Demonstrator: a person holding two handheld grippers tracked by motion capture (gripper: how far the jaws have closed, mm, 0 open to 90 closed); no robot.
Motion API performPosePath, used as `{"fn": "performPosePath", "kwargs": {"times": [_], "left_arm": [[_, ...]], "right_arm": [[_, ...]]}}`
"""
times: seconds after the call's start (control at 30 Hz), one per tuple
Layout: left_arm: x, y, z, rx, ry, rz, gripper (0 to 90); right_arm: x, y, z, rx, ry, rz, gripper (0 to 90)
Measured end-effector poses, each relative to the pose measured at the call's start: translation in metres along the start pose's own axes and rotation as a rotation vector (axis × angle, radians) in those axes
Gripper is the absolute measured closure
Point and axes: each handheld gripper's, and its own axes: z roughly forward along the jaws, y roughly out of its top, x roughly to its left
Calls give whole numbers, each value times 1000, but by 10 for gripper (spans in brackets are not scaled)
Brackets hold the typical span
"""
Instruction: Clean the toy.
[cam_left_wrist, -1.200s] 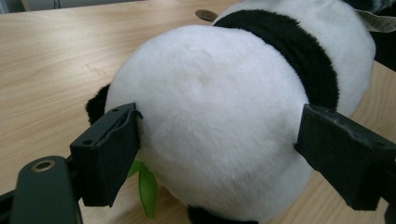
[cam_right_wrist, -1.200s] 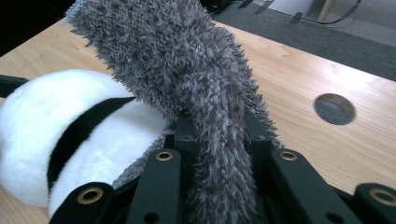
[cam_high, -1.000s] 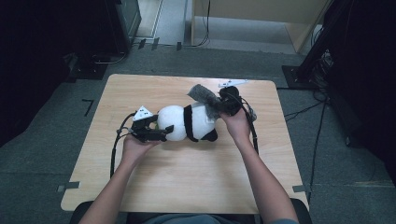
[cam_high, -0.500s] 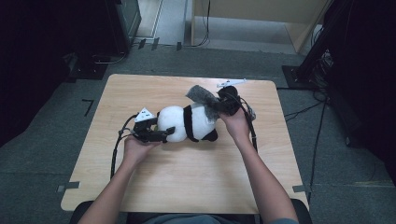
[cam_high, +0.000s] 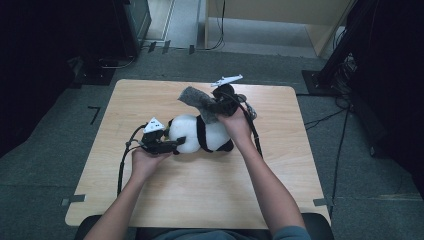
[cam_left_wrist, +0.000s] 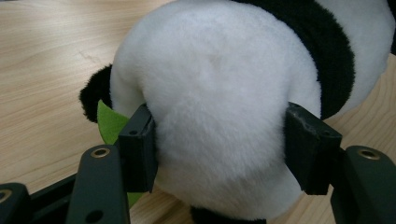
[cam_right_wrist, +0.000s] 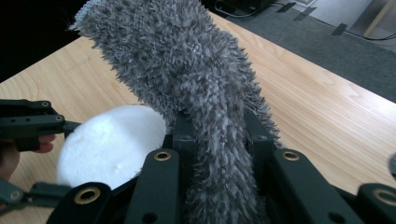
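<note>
We see a light wooden bench (cam_high: 165, 200) standing on grey floor (cam_high: 45, 165), with dark equipment (cam_high: 130, 25) beyond its far edge. No brand, label or legible writing appears on any surface in the three views.

On the middle of the bench lies a plush panda (cam_high: 200, 134), white with a black band around its body, stretched across the bench from left to right. In the left gripper view a small green felt piece (cam_left_wrist: 109, 123) shows beside the panda's black limb, just behind one pad.

Above and just behind the panda hangs a grey fuzzy cloth (cam_high: 197, 102), raised off the bench, with its lower end over the panda's black band in the high view.

The left tongs (cam_high: 175, 144) are at the panda's left end. In the left gripper view both pads (cam_left_wrist: 140, 149) press into the white plush, one on each side of the rounded end. Their jaws have just been closing, with the panda between them; we read this as a grip on the panda.

The right tongs (cam_high: 212, 107) are above the panda's right half. In the right gripper view the cloth (cam_right_wrist: 205, 116) runs up from between the two jaws, which are clamped tight on it.
</note>
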Motion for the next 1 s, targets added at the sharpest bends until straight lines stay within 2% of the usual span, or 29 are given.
{"fn": "performPosePath", "kwargs": {"times": [0.23, 0.4, 0.53, 0.63, 0.73, 0.83, 0.93, 1.0], "left_arm": [[-1, 0, 1, -8, 8, -15, 358], [-2, 0, 0, -4, 10, -15, 359], [-4, 0, 0, -5, 17, -9, 360], [-4, 0, 0, -8, 21, -5, 357], [-4, 0, 0, -5, 22, -2, 358], [-4, 0, 0, -6, 22, -3, 360], [-4, 0, 0, -6, 22, -5, 361], [-4, 0, 0, -6, 22, -6, 362]], "right_arm": [[7, 4, 30, 57, 24, -13, 713], [7, 3, 41, 93, 21, -29, 696], [5, 2, 42, 100, 36, -47, 576], [6, 2, 38, 70, 25, -56, 505], [5, 1, 32, 41, 13, -48, 551], [3, 0, 30, 47, 29, -21, 705], [5, 3, 30, 46, 33, -15, 735], [7, 7, 34, 59, 29, -28, 739]]}}
